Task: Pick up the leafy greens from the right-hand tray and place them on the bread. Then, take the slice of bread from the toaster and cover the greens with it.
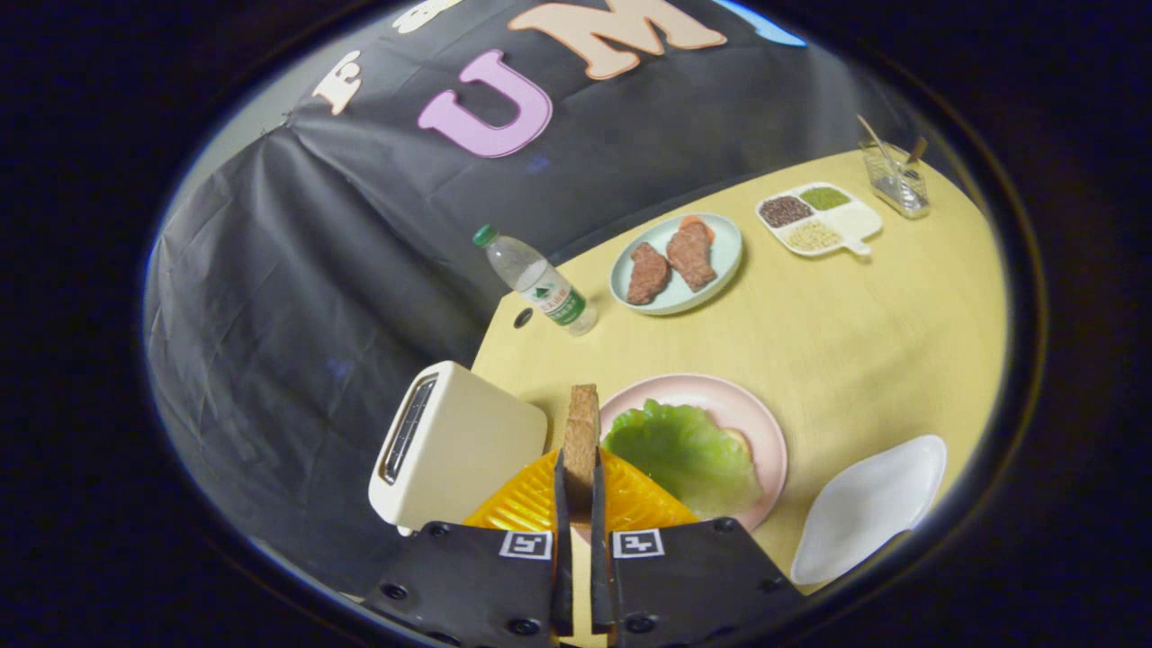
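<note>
Two fingers of the tool (580, 504) stand close together with a slice of bread (581, 436) clamped between them; the slice is held on its edge and sticks out ahead of the fingertips. It hangs above the gap between the toaster (454, 445) and the pink plate (765, 432), not touching either one as far as I can see.

On the pink plate lies a green lettuce leaf (684, 454), spread flat and covering most of what is under it; only a small pale edge shows at its far side, and I cannot tell for sure what it is. The toaster stands on the near corner of the yellow desk (855, 333), its slot facing up. Beside the pink plate, on the other side from the toaster, an empty white tray (868, 508) lies on the desk.

Beyond the fingers, a water bottle (537, 281) with a green cap stands near the desk's edge. Next to it is a pale green plate (720, 261) with two brown pieces of meat (670, 261). Farther away there is a divided dish (850, 220) with grains in its compartments, and a clear holder (894, 178) with sticks in it.
</note>
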`<action>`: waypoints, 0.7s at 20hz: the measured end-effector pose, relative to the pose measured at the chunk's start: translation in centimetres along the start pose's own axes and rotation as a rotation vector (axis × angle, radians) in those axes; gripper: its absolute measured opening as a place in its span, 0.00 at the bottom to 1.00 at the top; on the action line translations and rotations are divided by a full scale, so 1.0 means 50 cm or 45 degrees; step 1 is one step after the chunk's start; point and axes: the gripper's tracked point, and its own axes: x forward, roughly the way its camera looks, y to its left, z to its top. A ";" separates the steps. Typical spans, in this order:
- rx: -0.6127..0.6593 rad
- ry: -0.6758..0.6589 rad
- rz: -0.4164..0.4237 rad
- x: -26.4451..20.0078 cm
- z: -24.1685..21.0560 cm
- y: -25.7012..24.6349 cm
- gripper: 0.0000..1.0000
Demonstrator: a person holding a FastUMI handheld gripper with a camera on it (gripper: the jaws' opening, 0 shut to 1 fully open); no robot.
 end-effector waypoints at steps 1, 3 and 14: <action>0.000 -0.001 -0.018 0.005 -0.003 -0.019 0.10; -0.006 0.006 -0.060 0.012 -0.017 -0.057 0.11; -0.080 0.007 -0.164 -0.009 -0.031 -0.111 0.62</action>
